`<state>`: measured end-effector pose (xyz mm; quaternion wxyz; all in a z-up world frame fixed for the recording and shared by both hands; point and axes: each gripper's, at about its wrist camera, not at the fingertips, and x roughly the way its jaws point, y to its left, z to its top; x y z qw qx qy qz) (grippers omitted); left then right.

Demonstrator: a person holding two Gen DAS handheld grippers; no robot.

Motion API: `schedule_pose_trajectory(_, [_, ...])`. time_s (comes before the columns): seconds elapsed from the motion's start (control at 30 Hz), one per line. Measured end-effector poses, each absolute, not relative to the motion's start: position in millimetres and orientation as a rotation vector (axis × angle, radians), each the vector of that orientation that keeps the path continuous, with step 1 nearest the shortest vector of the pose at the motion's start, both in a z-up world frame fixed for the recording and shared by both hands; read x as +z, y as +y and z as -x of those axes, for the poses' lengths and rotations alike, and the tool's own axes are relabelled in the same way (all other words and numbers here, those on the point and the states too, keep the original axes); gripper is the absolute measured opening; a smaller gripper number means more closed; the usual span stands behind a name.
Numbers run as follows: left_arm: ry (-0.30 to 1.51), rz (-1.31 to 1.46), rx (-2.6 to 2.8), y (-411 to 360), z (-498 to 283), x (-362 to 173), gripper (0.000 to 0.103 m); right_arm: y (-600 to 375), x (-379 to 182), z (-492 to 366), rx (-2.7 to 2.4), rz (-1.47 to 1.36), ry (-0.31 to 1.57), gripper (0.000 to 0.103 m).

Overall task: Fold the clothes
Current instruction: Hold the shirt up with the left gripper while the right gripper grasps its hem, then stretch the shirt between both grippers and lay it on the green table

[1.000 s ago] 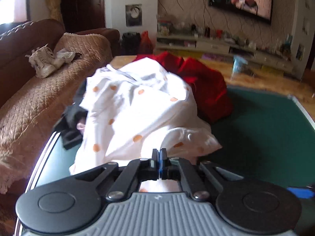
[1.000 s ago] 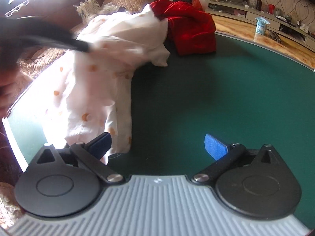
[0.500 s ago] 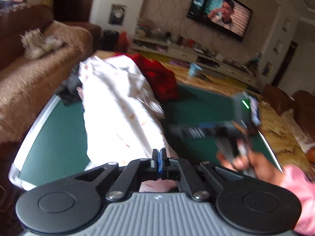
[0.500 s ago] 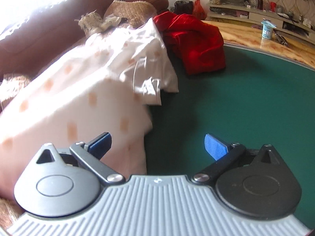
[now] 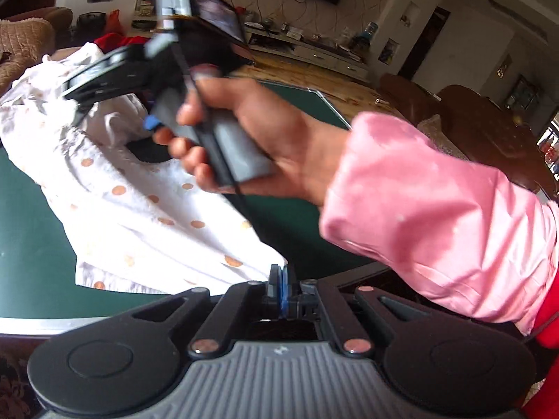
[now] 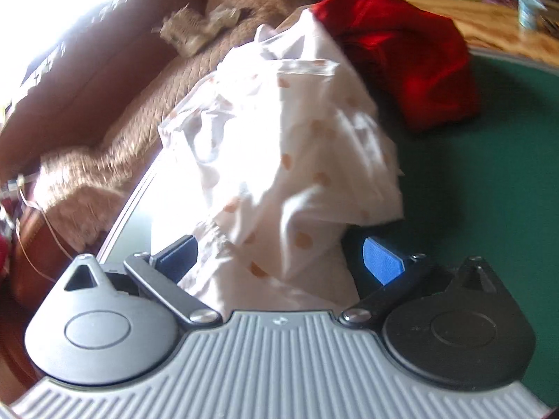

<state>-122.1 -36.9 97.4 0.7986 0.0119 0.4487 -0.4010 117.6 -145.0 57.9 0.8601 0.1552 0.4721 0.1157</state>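
Observation:
A white garment with orange dots (image 5: 139, 216) lies crumpled across the green table (image 5: 28, 227). One corner of it is drawn out to the near edge, where my left gripper (image 5: 279, 284) is shut on it. A hand in a pink sleeve (image 5: 436, 216) holds my right gripper (image 5: 115, 104) over the garment's far part. In the right wrist view the right gripper (image 6: 279, 258) stands open, with folds of the white garment (image 6: 297, 146) bunched between its blue pads (image 6: 380, 260). The pads do not press on the cloth. A red garment (image 6: 401, 56) lies heaped behind the white one.
A brown sofa with a quilted cover (image 6: 104, 70) runs along the table's left side. Bare green table (image 6: 489, 174) lies right of the clothes. A small cup (image 6: 527, 10) stands on the wooden surface beyond. A TV cabinet (image 5: 314, 52) lines the far wall.
My left gripper drew the white garment's corner toward the near table edge and swung right. The right gripper moved left over the garment, and cloth now sits between its open fingers.

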Motion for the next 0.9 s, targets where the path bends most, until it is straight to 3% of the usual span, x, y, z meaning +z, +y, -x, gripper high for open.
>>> schedule_pose_trajectory(0.27, [0.972,-0.003,-0.831,-43,104,79,0.0,-99,26,-123,0.258,-0.101,1.085,0.103])
schedule_pose_trajectory(0.33, [0.974,0.001,-0.827,-44,101,77,0.001,-96,24,-112,0.254,-0.036,1.074,0.092])
schedule_pose_trajectory(0.4, [0.978,0.012,-0.826,-43,97,75,0.001,-101,26,-101,0.255,-0.007,1.074,0.062])
schedule_pose_trajectory(0.43, [0.982,0.019,-0.825,-44,95,74,0.003,-105,29,-95,0.256,0.001,1.07,0.056])
schedule_pose_trajectory(0.5, [0.985,0.027,-0.826,-43,93,72,0.006,-118,37,-81,0.253,0.022,1.064,0.029])
schedule_pose_trajectory(0.57, [0.975,0.031,-0.819,-42,91,75,0.01,-134,46,-63,0.244,0.038,1.044,0.019])
schedule_pose_trajectory(0.7, [0.951,0.047,-0.773,-29,85,83,0.041,-176,70,-23,0.187,0.041,0.988,0.007])
schedule_pose_trajectory(0.9, [0.907,0.084,-0.657,-4,57,105,0.056,-255,105,40,0.008,-0.021,0.915,0.007])
